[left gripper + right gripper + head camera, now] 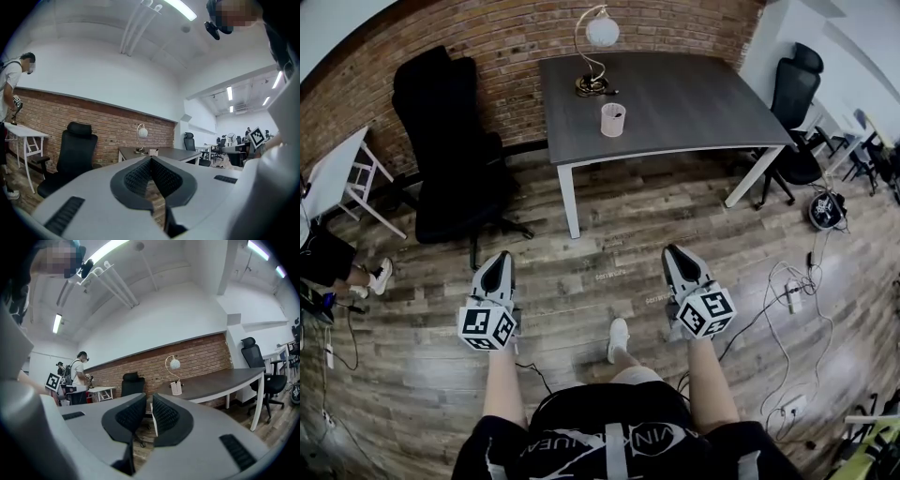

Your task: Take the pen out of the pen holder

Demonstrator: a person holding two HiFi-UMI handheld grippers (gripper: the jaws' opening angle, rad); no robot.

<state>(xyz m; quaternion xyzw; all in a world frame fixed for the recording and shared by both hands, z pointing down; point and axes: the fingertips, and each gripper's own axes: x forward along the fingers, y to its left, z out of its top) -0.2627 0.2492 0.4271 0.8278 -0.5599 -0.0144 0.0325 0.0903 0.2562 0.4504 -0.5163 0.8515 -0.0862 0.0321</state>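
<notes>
Approach stage, by the look of the layout: pen holder upright on the grey counter, near the front edge and just in front of the lamp, well apart from both claws. Held level over the wooden floor, side by side and aimed toward the counter: left claw and right claw, each clenched tip to tip, with nothing between the jaws of either. Presumably inside the holder, the pen, too small to make out from this far off; only a dark mouth visible from above. Nothing of the task done yet.

Next, most likely: closing the gap to the counter, releasing one claw above the holder's mouth, pinching the pen's shaft and drawing it straight up. Possibly also steadying the light-looking holder with the other claw, against tipping.

Count: one pen holder, one lamp, one counter, two claws. Two black office chairs next to the counter, one at its left and one at its right. Further chairs at far right, too small to count. No pen countable with certainty.
</notes>
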